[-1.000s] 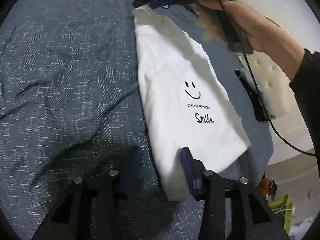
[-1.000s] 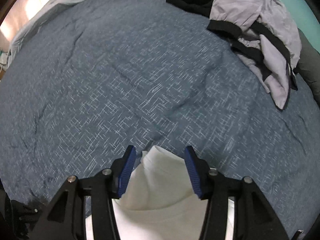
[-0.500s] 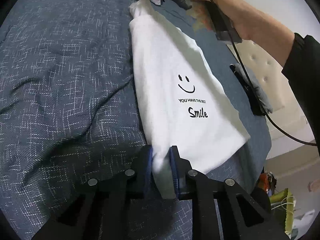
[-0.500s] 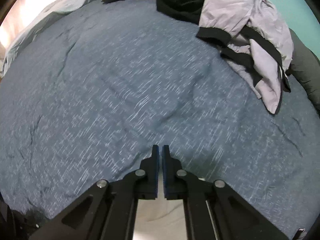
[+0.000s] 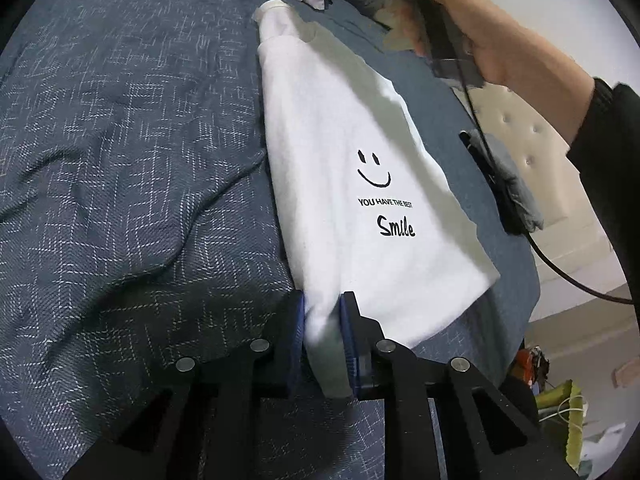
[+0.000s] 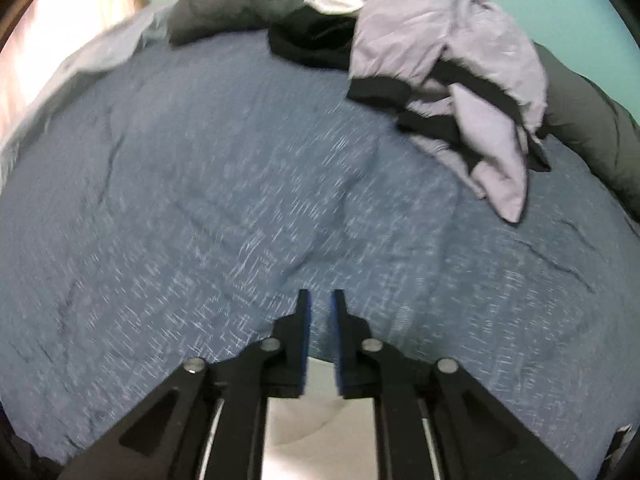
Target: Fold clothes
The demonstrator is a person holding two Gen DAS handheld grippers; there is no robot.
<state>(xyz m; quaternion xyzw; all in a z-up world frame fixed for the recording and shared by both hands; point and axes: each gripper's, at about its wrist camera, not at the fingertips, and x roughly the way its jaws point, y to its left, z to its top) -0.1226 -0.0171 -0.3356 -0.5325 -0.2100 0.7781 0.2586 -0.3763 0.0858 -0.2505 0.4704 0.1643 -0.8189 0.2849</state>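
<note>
We have the folded white T-shirt (image 5: 352, 168) lying along the blue bed (image 5: 120, 160). Our left claw (image 5: 322, 320) is clamped on its near hem corner, to anchor that end for the next fold. Our right claw (image 6: 319, 312) is opening at the collar end, nothing visibly between its pads; grey clothes (image 6: 452, 72) wait beyond.

The right-wrist view was motion-blurred across the blue bedspread (image 6: 224, 200). The white T-shirt (image 6: 320, 432) was mostly hidden behind the right gripper (image 6: 319, 300), cut off at the bottom edge.
</note>
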